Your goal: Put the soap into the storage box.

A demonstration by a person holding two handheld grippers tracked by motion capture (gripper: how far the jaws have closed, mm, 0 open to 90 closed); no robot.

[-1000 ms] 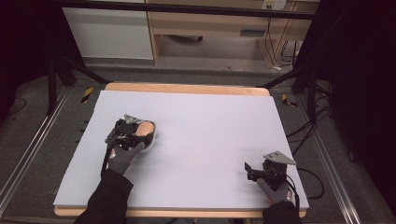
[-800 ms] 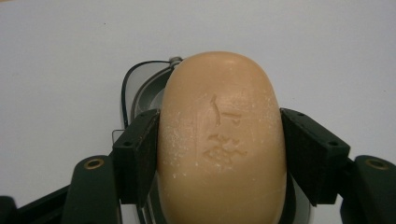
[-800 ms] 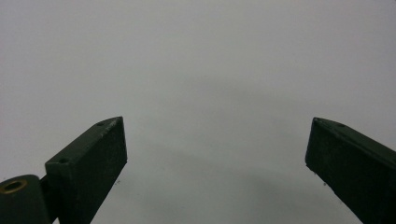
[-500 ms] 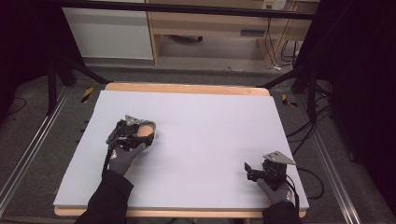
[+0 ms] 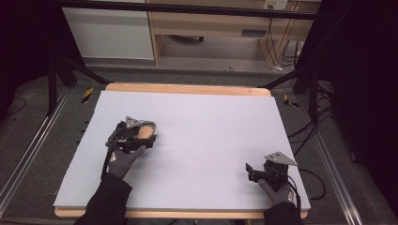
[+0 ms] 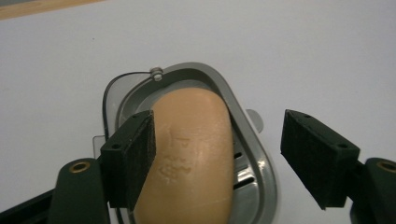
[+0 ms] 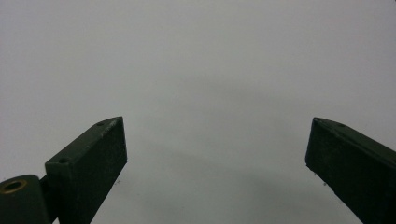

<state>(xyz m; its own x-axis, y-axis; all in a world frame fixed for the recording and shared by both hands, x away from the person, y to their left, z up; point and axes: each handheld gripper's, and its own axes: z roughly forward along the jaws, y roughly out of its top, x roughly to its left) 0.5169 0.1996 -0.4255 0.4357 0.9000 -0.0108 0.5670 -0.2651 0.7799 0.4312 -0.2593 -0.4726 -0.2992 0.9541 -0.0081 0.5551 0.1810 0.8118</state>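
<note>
1. The soap, a tan bar with a faint stamp on its top, lies in a grey soap dish on the left half of the white table.
2. My left gripper is over the dish with its jaws apart: in the left gripper view one jaw sits against the bar's side, while the other stands clear beyond the dish's far rim (a gap of bare dish shows between it and the soap).
3. In the high view I see the same gripper and its gloved hand over the dish, the soap peeking out beside them.
4. My right gripper rests near the table's front right corner, well apart from the dish.
5. Its jaws are spread wide over bare table surface, holding nothing.
</note>
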